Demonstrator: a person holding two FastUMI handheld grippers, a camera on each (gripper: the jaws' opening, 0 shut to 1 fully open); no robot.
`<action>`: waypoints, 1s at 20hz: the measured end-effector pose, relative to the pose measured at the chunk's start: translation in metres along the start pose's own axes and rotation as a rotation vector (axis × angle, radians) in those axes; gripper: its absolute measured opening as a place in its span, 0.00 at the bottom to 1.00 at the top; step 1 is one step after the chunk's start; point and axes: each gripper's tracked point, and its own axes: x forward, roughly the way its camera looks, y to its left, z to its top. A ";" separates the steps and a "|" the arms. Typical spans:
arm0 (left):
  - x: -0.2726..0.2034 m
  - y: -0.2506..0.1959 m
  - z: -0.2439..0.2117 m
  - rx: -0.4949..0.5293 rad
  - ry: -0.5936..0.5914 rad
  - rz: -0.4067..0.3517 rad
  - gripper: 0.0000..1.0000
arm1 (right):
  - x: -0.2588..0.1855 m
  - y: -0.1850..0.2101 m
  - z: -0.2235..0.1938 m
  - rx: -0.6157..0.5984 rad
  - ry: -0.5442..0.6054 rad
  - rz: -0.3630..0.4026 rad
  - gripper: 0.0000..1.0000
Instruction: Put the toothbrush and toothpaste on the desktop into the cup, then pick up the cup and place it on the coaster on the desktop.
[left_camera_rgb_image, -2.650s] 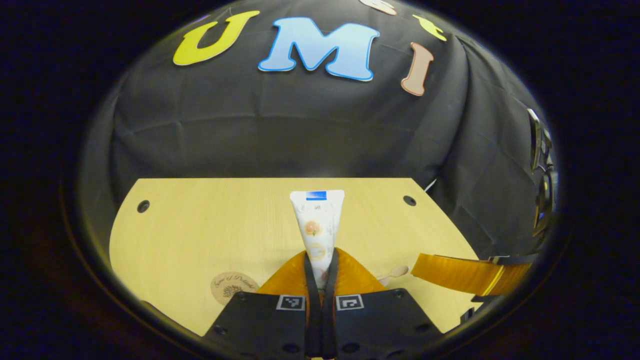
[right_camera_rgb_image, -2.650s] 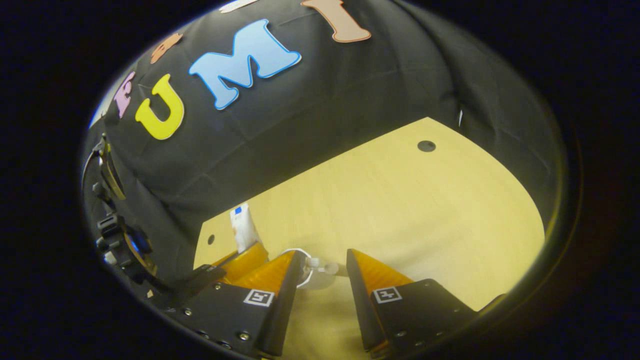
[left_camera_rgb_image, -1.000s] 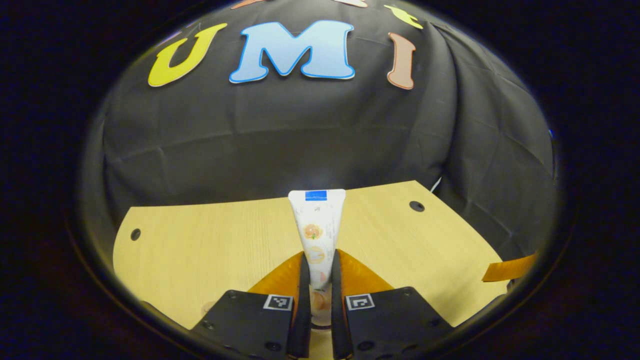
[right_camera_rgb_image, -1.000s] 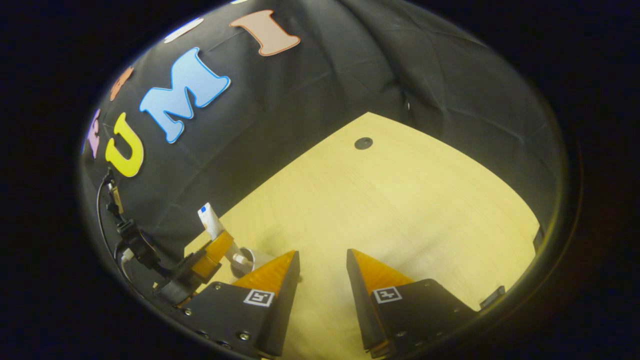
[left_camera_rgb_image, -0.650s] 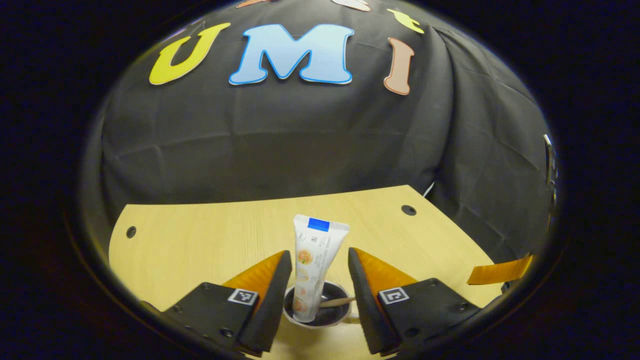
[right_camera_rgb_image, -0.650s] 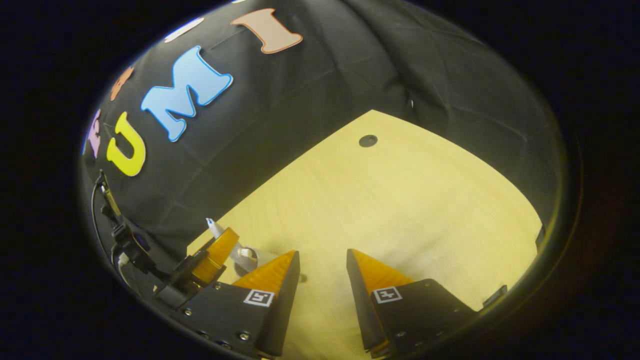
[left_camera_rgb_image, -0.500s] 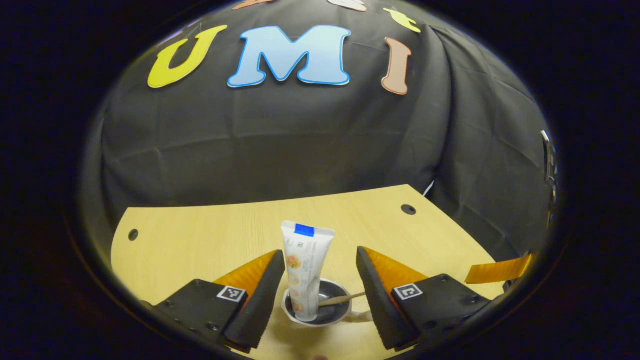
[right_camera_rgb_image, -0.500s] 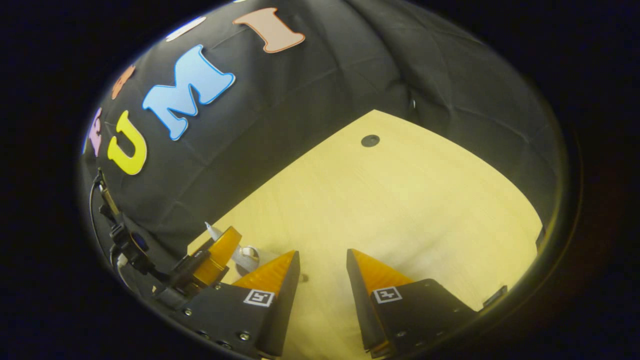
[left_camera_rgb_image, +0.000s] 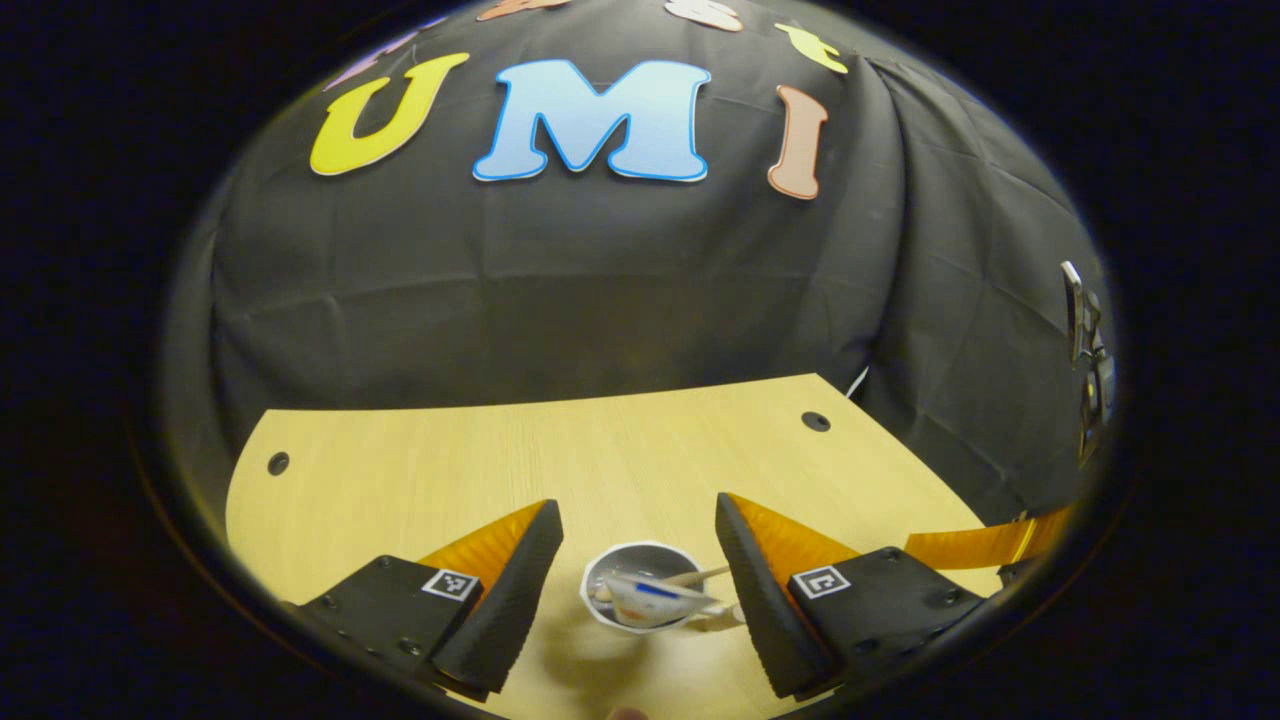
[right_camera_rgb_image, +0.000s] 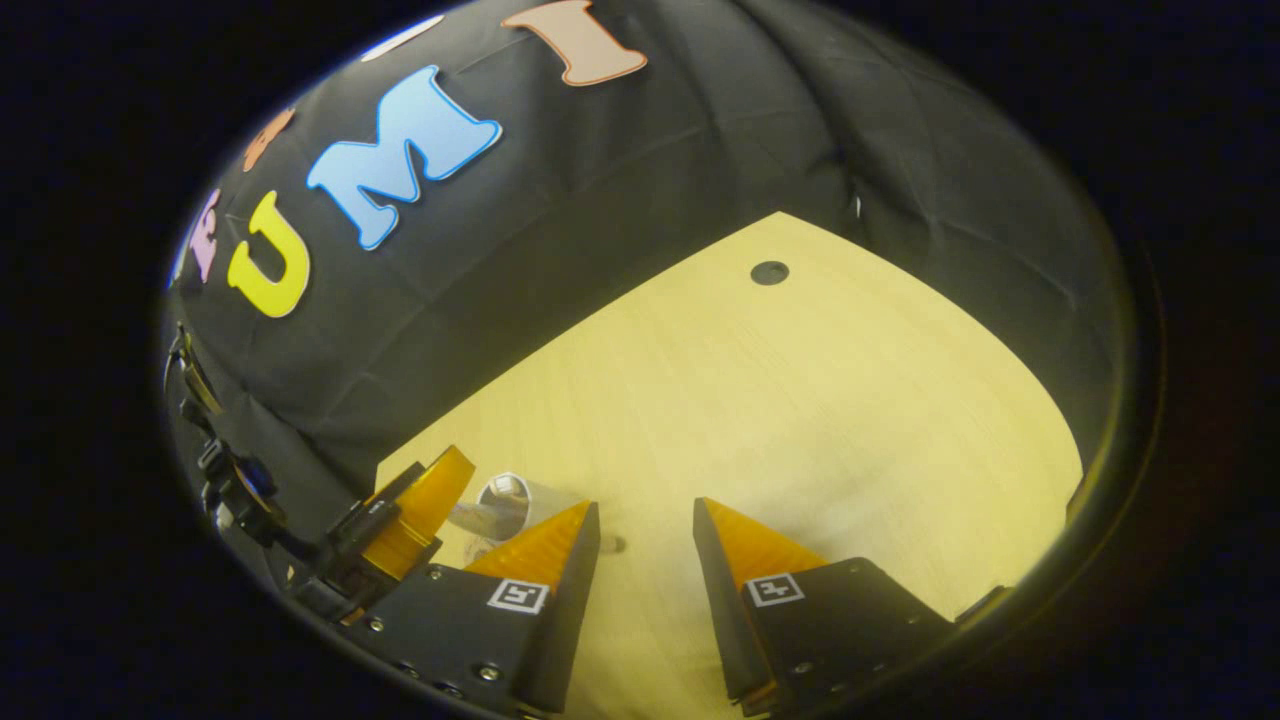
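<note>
Your left gripper (left_camera_rgb_image: 632, 545) stands with its fingers spread wide and nothing between them; a moment ago it was pinching the toothpaste, then let go while the tube stood upright in the cup. Now the toothpaste (left_camera_rgb_image: 652, 596) has tipped over and lies slanted across the mouth of the cup (left_camera_rgb_image: 640, 562), with the toothbrush (left_camera_rgb_image: 690, 577) handle poking out toward the right finger. That means both items are in the cup, so I judge the loading part done and the lift to the coaster next.

From the left gripper's camera the cup sits on the desktop (left_camera_rgb_image: 400, 480) just ahead of and between the two spread fingers, touching neither. You would need to come down around the cup wall, and the slanted tube may get in the way of a clean grip.

Your right gripper (right_camera_rgb_image: 645, 525) is also spread and holds nothing, hovering over bare desktop. In its view the cup (right_camera_rgb_image: 508, 497) lies off to the left, just beyond its left finger, with the left gripper's orange finger (right_camera_rgb_image: 415, 510) beside it.

I cannot see the coaster now, so find it before you lift.
</note>
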 end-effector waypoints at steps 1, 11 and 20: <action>-0.004 0.002 0.001 -0.001 -0.004 0.005 1.00 | 0.001 0.002 -0.002 -0.015 0.010 0.005 0.53; -0.037 0.029 0.005 -0.023 -0.026 0.064 0.98 | 0.019 0.039 -0.023 -0.198 0.116 0.082 0.57; -0.068 0.061 0.001 -0.060 -0.029 0.136 0.98 | 0.039 0.058 -0.042 -0.430 0.220 0.121 0.57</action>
